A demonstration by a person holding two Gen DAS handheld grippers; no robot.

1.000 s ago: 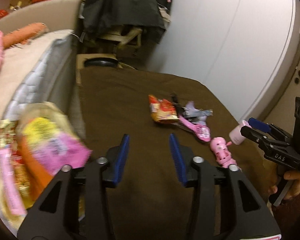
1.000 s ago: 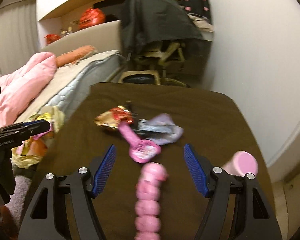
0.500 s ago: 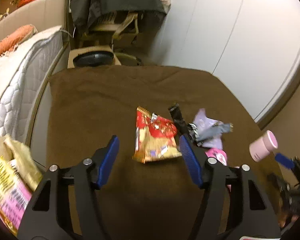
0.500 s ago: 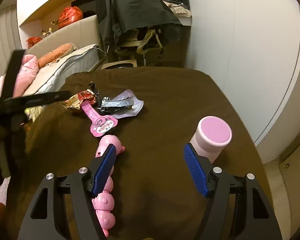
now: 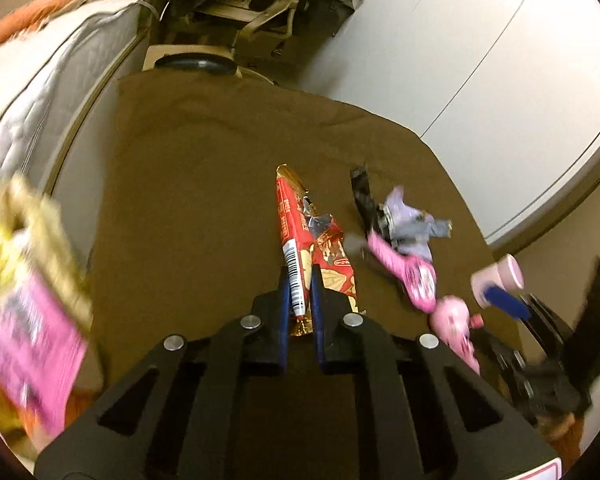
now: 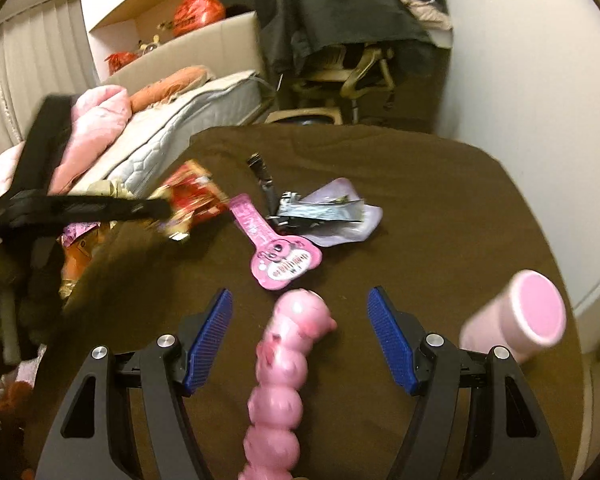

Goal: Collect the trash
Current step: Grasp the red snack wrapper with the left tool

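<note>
The left tool [image 5: 300,300] is clamped on the red snack wrapper [image 5: 304,236], lifting it off the brown counter [image 5: 188,200]; next it likely must carry it to the trash bag [image 5: 24,280] at left. The right tool [image 6: 300,344] hangs with fingers apart above a pink toy [image 6: 284,376].

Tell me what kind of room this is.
Most likely a bedroom: a quilted mattress beside the brown-covered table, a pink blanket on the bed, and a chair draped with dark clothing.
</note>
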